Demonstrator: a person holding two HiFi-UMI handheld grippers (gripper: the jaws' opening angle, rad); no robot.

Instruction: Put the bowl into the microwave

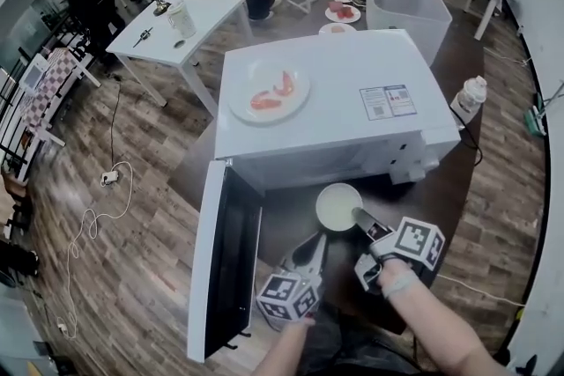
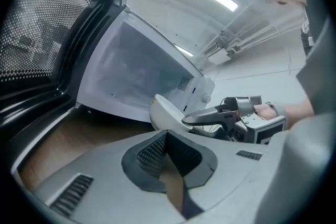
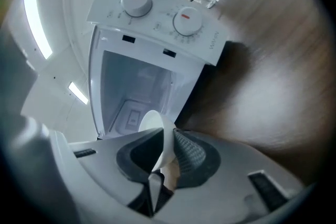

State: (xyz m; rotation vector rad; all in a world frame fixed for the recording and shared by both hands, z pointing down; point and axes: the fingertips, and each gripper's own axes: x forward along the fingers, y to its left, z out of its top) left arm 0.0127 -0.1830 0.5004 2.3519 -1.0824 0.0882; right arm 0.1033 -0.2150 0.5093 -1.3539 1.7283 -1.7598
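While the right gripper (image 1: 361,217) clamps the rim of the white bowl (image 1: 338,206), one pad inside the wall and one outside, the bowl appears lifted off the dark table (image 1: 282,220). It hangs just in front of the microwave (image 1: 335,101), whose door (image 1: 231,264) stands swung wide to the left. The left gripper (image 1: 310,253), jaws together on nothing, sits low between the bowl and the door.

The hold looks like the weakest point. Only a thin strip of rim lies between the pads and the bowl's weight hangs beyond them. A jolt or a quick swing could make it pivot, slide out and drop onto the table.

The bowl seems tilted in the left gripper view. Whether it holds anything cannot be told, but any contents might spill on the way in.

An approach too high or too far to one side risks knocking the rim on the frame of the cavity (image 3: 137,97) or on the control panel (image 3: 163,18) beside it. Such a knock could twist the bowl in the pads and shake the plate (image 1: 295,108) of red food resting on the microwave's top.

The left gripper, close alongside, could also be clipped as the bowl goes forward.
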